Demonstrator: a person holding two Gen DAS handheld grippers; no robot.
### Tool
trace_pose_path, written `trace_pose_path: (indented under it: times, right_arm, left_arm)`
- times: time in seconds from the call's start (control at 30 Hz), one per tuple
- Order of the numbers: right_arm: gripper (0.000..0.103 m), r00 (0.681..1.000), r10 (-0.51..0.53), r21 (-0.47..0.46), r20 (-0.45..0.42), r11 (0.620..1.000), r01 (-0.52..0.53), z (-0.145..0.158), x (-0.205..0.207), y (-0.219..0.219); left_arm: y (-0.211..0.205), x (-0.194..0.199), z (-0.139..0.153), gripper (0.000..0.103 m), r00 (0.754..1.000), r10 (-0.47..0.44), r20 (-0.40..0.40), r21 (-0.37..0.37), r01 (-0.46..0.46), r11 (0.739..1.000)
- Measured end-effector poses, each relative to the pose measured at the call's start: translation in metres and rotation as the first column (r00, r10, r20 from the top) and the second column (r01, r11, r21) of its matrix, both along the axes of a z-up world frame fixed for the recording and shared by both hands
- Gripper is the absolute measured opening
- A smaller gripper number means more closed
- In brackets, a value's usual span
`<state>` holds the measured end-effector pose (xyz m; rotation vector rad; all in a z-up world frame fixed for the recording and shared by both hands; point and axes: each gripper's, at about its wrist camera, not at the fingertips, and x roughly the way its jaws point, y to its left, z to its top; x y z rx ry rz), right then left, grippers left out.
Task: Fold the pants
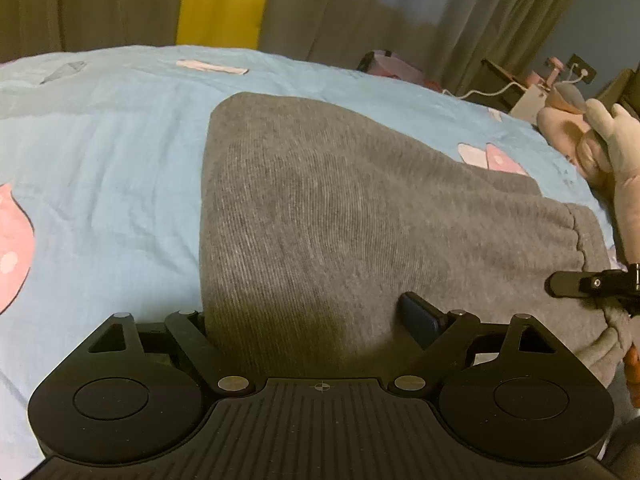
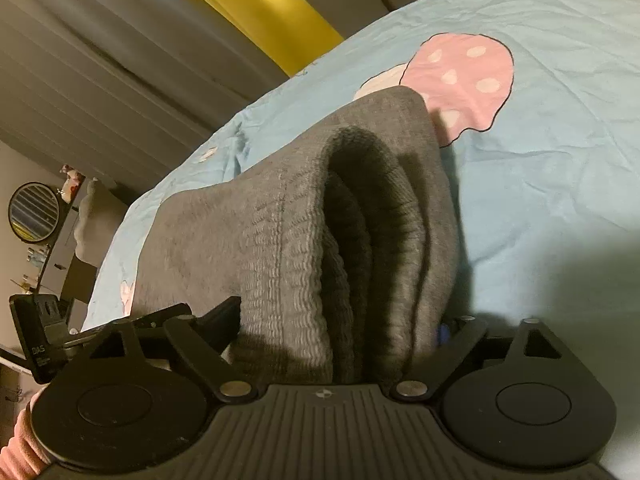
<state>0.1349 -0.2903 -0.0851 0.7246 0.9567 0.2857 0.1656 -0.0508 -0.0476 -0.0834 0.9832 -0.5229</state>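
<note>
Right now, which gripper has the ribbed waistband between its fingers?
The right gripper: the stitched, ribbed waistband bunches between its fingers. The left gripper spans only a smooth part of the pants.
</note>
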Motion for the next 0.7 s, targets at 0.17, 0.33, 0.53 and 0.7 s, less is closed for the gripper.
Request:
trace_pose_path:
  times: [0.17,0.33,0.53,0.7]
  right_arm:
    - [0.069,0.999,0.024,-0.149,0.049,0.989,-0.017,0.013,-0.009,0.016]
    - [0.061,0.997,0.009,-0.122,0.076,0.993,0.000,0.030,-0.011,0.017]
    - [0.056,0.984,-0.007,-0.049,0.176,0.999,0.016,0.063,-0.003,0.010]
    - [0.056,0.973,-0.029,-0.079,0.229,0.996,0.048,0.080,0.018,0.005]
  left_arm:
    - [0.000,-0.003,0.007,0.067,1.000,0.009,0.001,-0.013,-0.009,1.000]
    - [0.009,-0.004,0.024,0.038,0.999,0.029,0.018,-0.032,-0.029,0.999]
    - [0.007,0.000,0.052,0.029,0.997,0.049,0.066,-0.081,-0.044,0.996]
    - [0.001,0.011,0.073,0.027,0.985,0.099,0.144,-0.096,-0.085,0.992]
